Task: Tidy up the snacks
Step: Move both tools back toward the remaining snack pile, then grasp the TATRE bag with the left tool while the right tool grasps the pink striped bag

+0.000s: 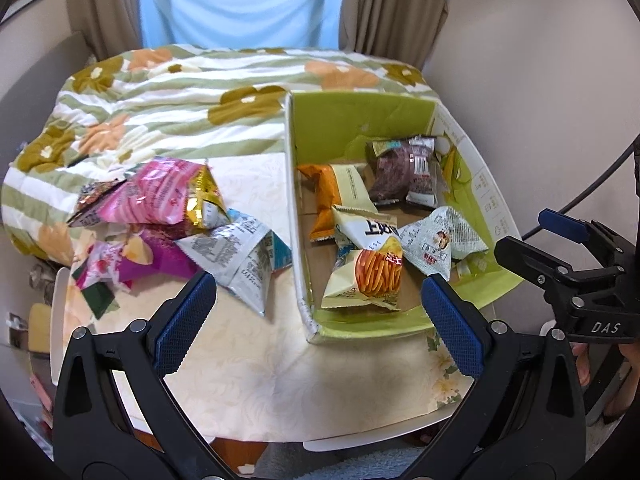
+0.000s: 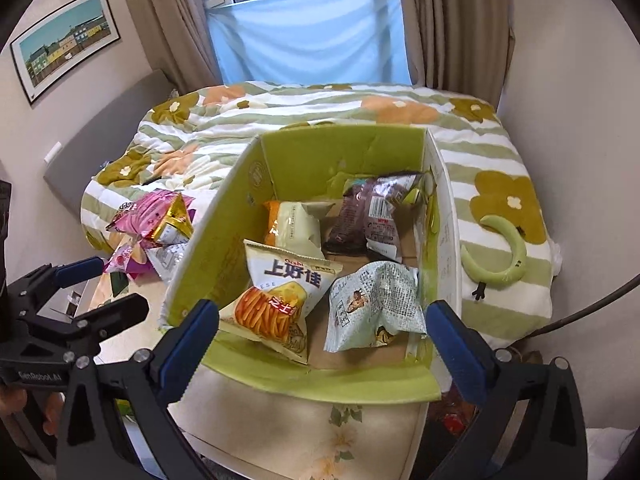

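A green cardboard box [image 1: 360, 120] [image 2: 344, 148] stands open on the table and holds several snack bags: a yellow chip bag [image 1: 366, 264] [image 2: 280, 296], a pale printed bag [image 1: 436, 240] [image 2: 372, 304], an orange bag [image 1: 324, 196] [image 2: 296, 224] and a dark purple bag [image 1: 404, 168] [image 2: 372, 212]. A pile of loose bags lies left of the box, with a pink one [image 1: 156, 192] [image 2: 154, 216] on top and a silver one [image 1: 236, 256] beside it. My left gripper [image 1: 316, 312] is open and empty, near the box's front wall. My right gripper [image 2: 322, 332] is open and empty over the box's front edge.
The table [image 1: 280, 380] has a cream floral cloth and ends close in front of me. A bed with a flowered quilt [image 1: 160, 92] [image 2: 320, 104] lies behind it. A green banana-shaped toy [image 2: 500, 256] rests on the quilt to the right of the box. Walls stand at both sides.
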Demonstrator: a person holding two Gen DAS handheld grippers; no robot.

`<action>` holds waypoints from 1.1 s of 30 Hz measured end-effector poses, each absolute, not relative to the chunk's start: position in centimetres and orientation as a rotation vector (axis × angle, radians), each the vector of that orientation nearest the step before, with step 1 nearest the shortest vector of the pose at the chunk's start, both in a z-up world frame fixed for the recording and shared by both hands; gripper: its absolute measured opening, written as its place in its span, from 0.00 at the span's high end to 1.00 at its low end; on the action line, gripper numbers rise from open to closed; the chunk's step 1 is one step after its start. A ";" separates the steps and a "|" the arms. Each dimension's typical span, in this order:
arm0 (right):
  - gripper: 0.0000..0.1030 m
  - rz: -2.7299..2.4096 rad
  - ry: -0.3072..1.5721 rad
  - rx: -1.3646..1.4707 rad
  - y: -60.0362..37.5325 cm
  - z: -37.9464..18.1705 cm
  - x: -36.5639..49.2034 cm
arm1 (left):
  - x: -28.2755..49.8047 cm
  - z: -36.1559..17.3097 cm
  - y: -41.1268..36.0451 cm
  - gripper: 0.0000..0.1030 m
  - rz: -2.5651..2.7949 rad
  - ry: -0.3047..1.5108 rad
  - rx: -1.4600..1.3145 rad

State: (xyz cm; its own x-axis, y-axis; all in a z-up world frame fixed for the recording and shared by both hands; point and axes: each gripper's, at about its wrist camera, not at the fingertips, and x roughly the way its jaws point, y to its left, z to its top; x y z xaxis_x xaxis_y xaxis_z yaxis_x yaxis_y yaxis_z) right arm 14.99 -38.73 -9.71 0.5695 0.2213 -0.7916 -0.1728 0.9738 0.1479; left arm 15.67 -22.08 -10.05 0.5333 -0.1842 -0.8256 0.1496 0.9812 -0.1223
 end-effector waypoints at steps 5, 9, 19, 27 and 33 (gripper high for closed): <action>0.00 0.274 0.858 0.033 -37.1 -7.3 13.8 | 13.5 -8.5 -19.7 0.01 -0.134 0.948 -0.075; 0.00 0.326 0.828 0.024 -35.1 -6.0 13.6 | 12.0 -7.3 -16.4 0.01 -0.060 0.924 -0.095; 0.00 0.485 0.809 -0.015 -27.8 -5.1 15.2 | 11.2 -6.2 -6.6 0.01 0.070 0.878 -0.114; 0.00 0.568 0.846 -0.103 -19.9 -6.6 19.6 | 17.2 -8.0 2.5 0.01 0.010 0.921 -0.038; 0.00 0.577 0.950 -0.165 -14.7 -9.7 24.1 | 24.5 -12.0 7.0 0.01 -0.100 1.017 0.081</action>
